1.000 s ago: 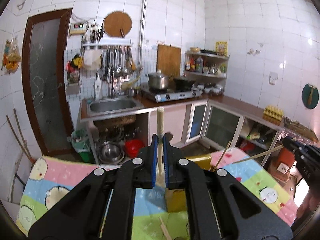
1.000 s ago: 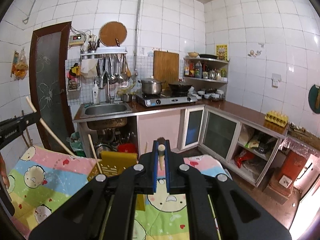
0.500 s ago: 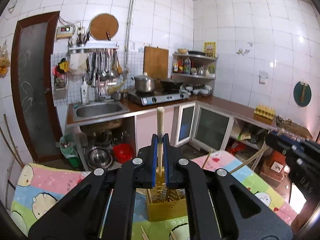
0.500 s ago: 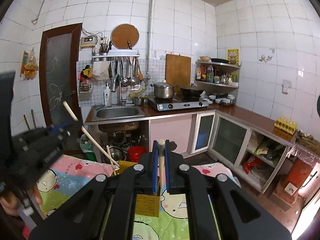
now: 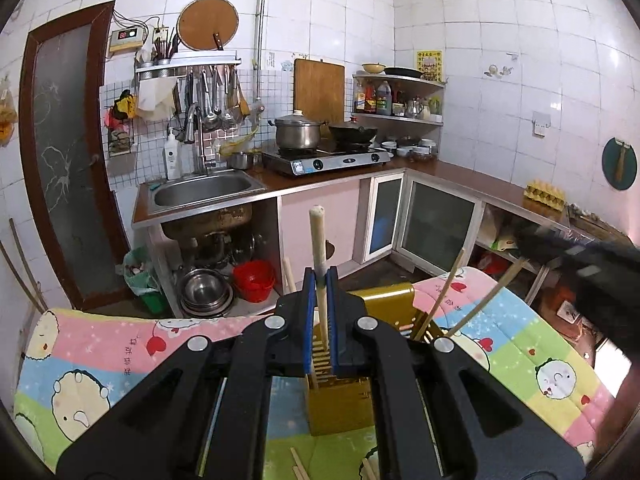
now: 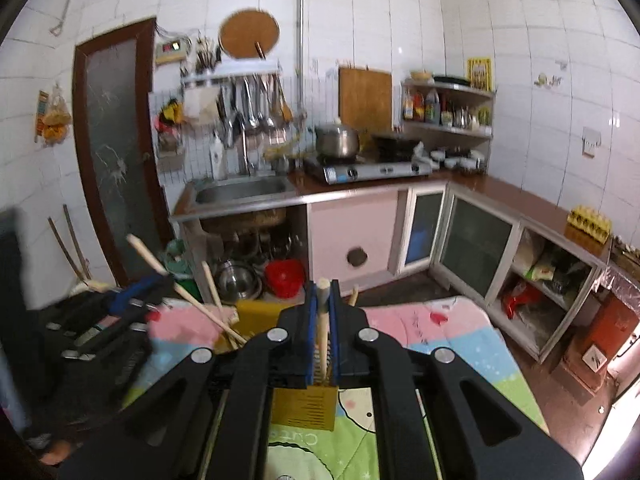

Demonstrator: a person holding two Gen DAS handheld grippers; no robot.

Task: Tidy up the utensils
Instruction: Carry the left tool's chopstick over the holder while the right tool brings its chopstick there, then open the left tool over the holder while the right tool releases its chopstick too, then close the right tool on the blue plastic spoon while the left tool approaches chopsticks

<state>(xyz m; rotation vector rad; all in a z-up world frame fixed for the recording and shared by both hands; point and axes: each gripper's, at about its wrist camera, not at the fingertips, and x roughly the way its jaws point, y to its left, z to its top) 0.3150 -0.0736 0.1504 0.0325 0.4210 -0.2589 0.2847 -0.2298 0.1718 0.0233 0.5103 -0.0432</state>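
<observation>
My left gripper is shut on an upright wooden chopstick, just above the yellow slotted utensil holder on the cloth-covered table. In the right wrist view this chopstick slants down from the blurred left gripper to the holder's mouth. My right gripper is shut on another chopstick, over the same holder. From the left it appears blurred at the right edge, and its chopstick reaches the holder's rim. A further chopstick leans inside.
A cartoon-print cloth covers the table. Loose chopsticks lie on it in front of the holder. Beyond the table are a sink counter, a stove with a pot, and low cabinets.
Both grippers have sunk and drawn in toward the yellow holder, which now sits right under their jaws. Each still grips its chopstick, and the two chopsticks now converge on the holder's mouth.
</observation>
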